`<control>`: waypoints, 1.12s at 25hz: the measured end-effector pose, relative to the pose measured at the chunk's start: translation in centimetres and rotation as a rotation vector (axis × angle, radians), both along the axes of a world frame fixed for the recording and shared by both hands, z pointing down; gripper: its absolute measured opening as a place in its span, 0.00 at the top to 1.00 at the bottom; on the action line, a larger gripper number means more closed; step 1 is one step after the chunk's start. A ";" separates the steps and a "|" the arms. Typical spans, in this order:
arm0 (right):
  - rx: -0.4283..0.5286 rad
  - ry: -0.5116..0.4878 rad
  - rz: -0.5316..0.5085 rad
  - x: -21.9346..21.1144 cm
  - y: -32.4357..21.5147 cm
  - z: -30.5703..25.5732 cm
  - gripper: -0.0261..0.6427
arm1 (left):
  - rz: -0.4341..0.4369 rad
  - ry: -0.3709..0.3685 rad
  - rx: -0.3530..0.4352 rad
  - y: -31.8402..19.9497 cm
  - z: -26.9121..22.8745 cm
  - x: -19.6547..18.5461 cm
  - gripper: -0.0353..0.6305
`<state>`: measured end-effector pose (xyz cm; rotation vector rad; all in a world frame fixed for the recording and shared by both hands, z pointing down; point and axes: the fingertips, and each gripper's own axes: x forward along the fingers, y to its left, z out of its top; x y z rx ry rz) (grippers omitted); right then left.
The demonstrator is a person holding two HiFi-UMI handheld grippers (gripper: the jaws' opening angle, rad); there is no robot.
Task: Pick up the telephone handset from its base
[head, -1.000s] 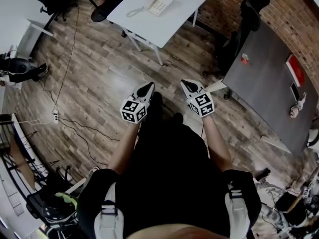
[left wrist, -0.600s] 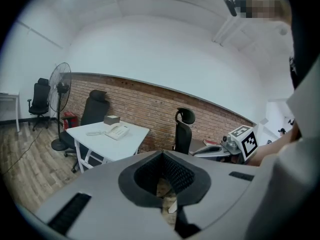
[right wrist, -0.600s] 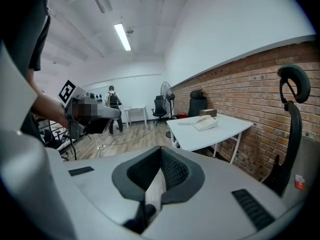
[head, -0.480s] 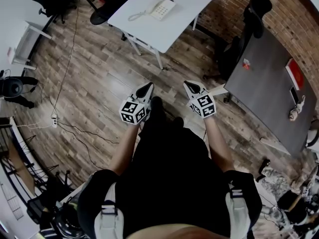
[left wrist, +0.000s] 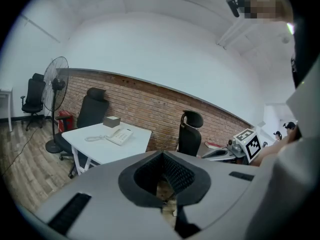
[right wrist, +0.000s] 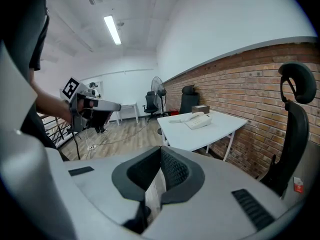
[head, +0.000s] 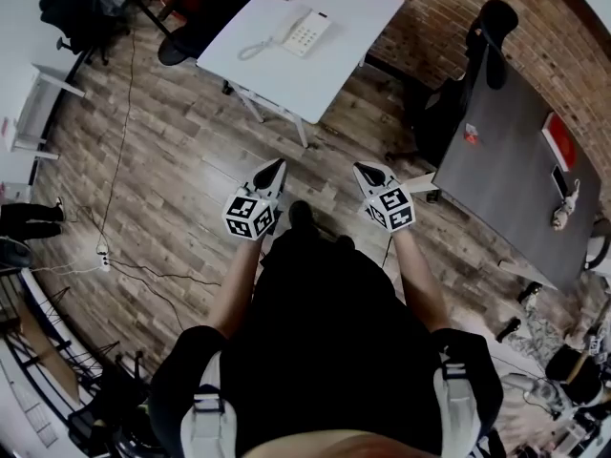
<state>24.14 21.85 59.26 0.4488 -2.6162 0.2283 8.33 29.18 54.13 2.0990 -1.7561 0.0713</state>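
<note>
**Item:** telephone handset (head: pixel 289 29), resting on its base (head: pixel 307 34) on the white counter (head: pixel 334 65) at the far end of the room, well apart from both tools.

**Left hand-held gripper** (head: pixel 274 166): jaws together, empty.

**Right hand-held gripper** (head: pixel 367 171): jaws together, empty.

**Step, as judged:** approach; no reach begun.

**Next move calls for:** nearing the counter, parting 1 pair of jaws, straddling the handset.

**Hard to make out:** the handset's outline against the base; the coiled cord (head: pixel 250 51), which is small; the floor under the person's torso.
</note>
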 end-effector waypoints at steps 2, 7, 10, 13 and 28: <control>0.001 0.004 0.013 -1.0 -0.7 0.1 0.97 | 0.011 0.002 0.003 -1.0 0.0 -1.2 0.92; -0.001 0.009 0.054 -3.6 -2.1 0.3 0.96 | 0.053 0.008 0.007 -3.1 0.0 -3.9 0.92; -0.003 0.014 0.078 -5.0 -2.3 0.5 0.96 | 0.074 0.011 0.003 -3.8 0.3 -5.5 0.92; -0.004 0.023 0.098 -6.2 -2.5 0.8 0.96 | 0.090 0.012 -0.003 -4.3 0.8 -7.0 0.92; -0.026 0.039 0.146 -11.7 -3.0 1.7 0.96 | 0.108 0.044 -0.019 -5.4 2.4 -13.5 0.92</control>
